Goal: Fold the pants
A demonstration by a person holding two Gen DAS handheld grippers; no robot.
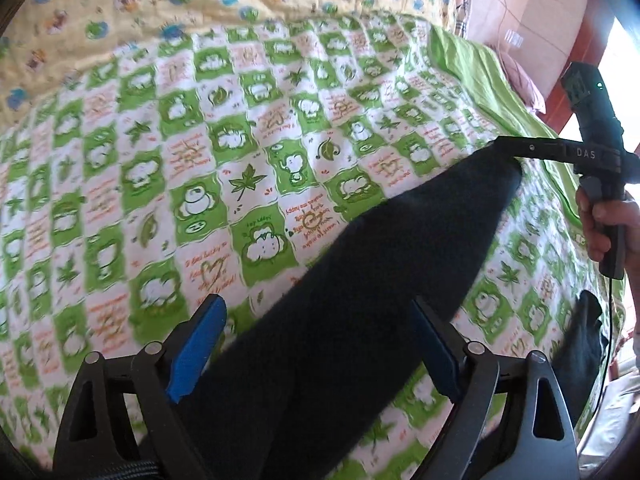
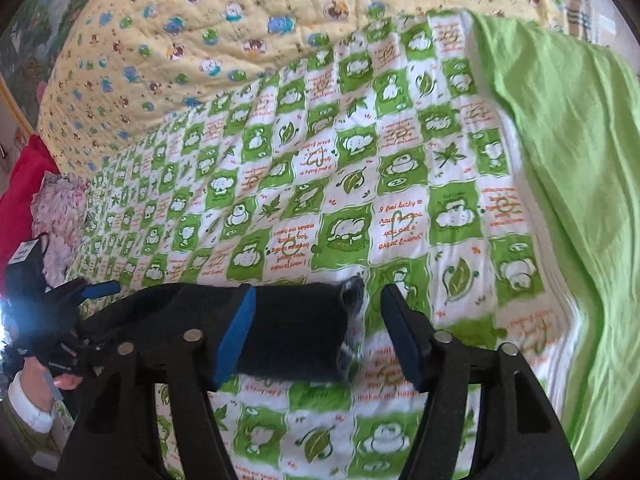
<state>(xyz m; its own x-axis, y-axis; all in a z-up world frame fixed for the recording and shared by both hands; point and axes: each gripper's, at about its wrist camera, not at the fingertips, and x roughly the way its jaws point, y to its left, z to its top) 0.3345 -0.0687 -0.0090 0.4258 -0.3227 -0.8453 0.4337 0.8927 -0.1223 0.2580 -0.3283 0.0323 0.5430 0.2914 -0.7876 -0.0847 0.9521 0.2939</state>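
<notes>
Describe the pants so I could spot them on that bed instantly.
Find the green-and-white checked cartoon quilt covering the bed. Across its near edge lies a long dark navy strip of soft fabric, the pants. It is the only plain, unpatterned dark thing among bright prints.

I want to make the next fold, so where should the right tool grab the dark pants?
Take the dark pants at the open end nearest the right tool, coming straight in along the quilt. That end lies flat between the open fingers, edge exposed.
</notes>
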